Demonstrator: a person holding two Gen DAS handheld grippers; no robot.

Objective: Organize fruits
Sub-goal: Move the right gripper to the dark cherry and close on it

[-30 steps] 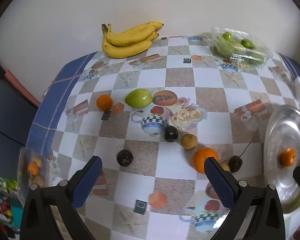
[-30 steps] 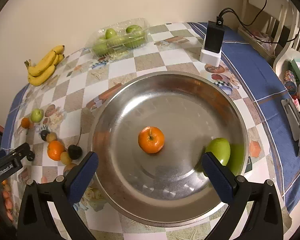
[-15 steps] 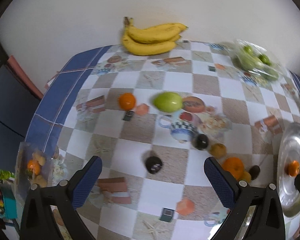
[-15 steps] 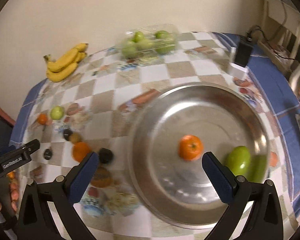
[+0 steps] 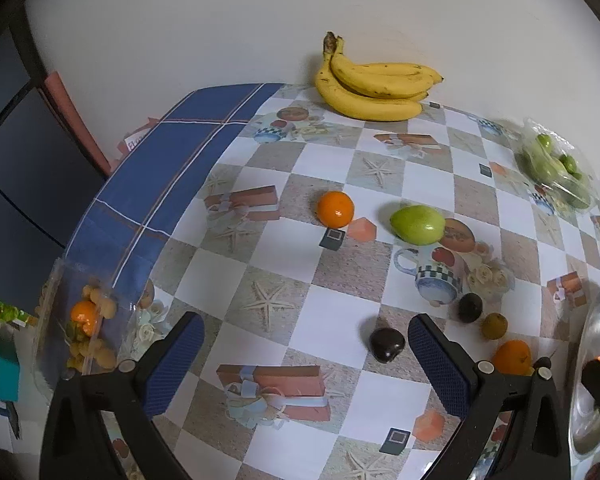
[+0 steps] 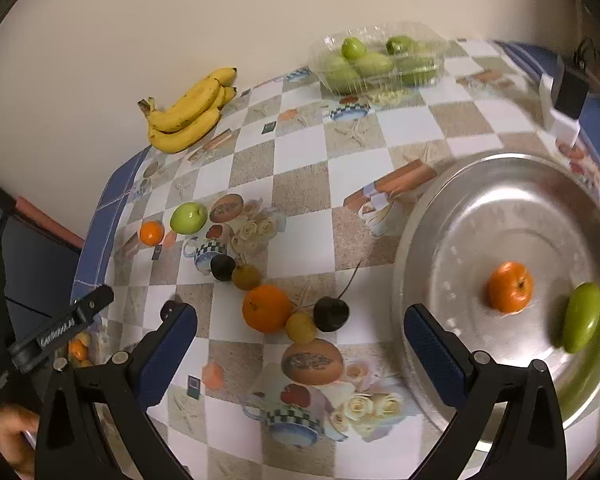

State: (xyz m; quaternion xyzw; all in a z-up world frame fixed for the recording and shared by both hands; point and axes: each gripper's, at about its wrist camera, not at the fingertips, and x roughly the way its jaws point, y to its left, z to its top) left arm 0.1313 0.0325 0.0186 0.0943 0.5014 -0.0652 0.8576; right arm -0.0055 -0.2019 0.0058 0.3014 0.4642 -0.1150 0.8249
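Observation:
My left gripper (image 5: 305, 358) is open and empty above the checkered tablecloth. Ahead of it lie a small orange (image 5: 335, 209) and a green apple (image 5: 417, 219); a dark fruit (image 5: 386, 344) sits by its right finger. My right gripper (image 6: 300, 346) is open and empty, over a cluster of a large orange (image 6: 266, 307), a yellow fruit (image 6: 300, 327) and a dark cherry (image 6: 331, 313). The steel bowl (image 6: 439, 216) at right holds an orange (image 6: 509, 287) and a green fruit (image 6: 581, 317).
A banana bunch (image 5: 373, 88) lies by the wall. A clear box of green fruit (image 6: 379, 62) stands at the back. A clear box of small fruit (image 5: 82, 320) sits at the table's left edge. A black charger (image 6: 567, 96) stands beyond the bowl.
Both grippers have swung left. The bowl has slid to the right of the right wrist view and the loose fruit cluster now lies between its fingers. Both stay open.

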